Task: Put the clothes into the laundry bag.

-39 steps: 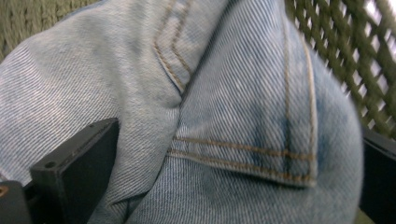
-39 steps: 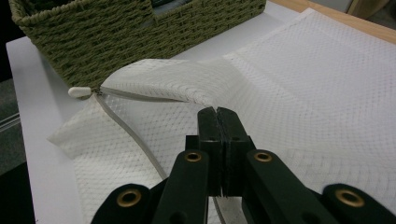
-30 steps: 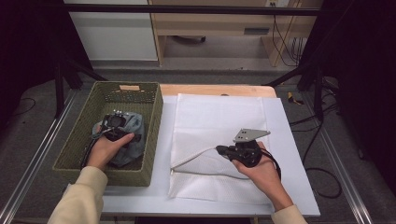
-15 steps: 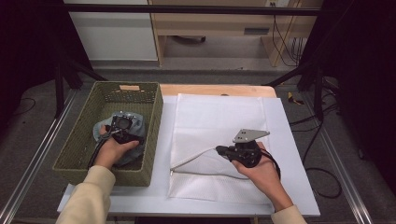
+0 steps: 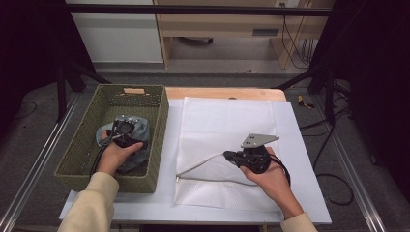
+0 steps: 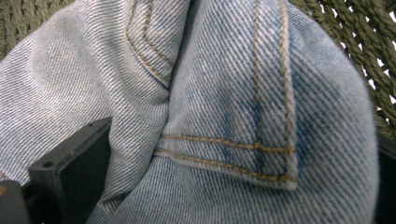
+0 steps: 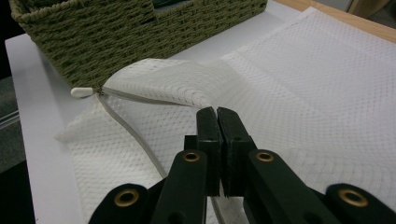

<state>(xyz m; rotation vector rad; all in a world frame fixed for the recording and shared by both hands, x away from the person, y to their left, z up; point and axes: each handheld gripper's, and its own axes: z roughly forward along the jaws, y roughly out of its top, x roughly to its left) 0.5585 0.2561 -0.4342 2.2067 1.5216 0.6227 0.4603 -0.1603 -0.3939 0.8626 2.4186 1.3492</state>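
1. My right gripper [image 5: 231,155] has its jaws pressed together on the upper edge of the white mesh zip-up laundry bag [image 5: 227,125], holding its unzipped mouth lifted a little at the bag's 7 o'clock corner, with the zip pull [image 7: 84,92] lying at the far end of the opening.
2. My left gripper [image 5: 122,133] is down in the olive woven rectangular basket [image 5: 160,121], at 9 o'clock from the bag. Its jaws stand either side of a fold of the faded blue denim garment [image 6: 224,102]; I think they are clamped on it, but the cloth hides the pads, so I cannot tell for sure.
3. The step in hand, as I judge it, is picking the denim out to load it into the bag.
4. Next I would lift the denim clear of the basket's near wall and carry it toward 3 o'clock, into the held-open mouth.
5. The basket wall stands between them, and the mouth gapes only narrowly.
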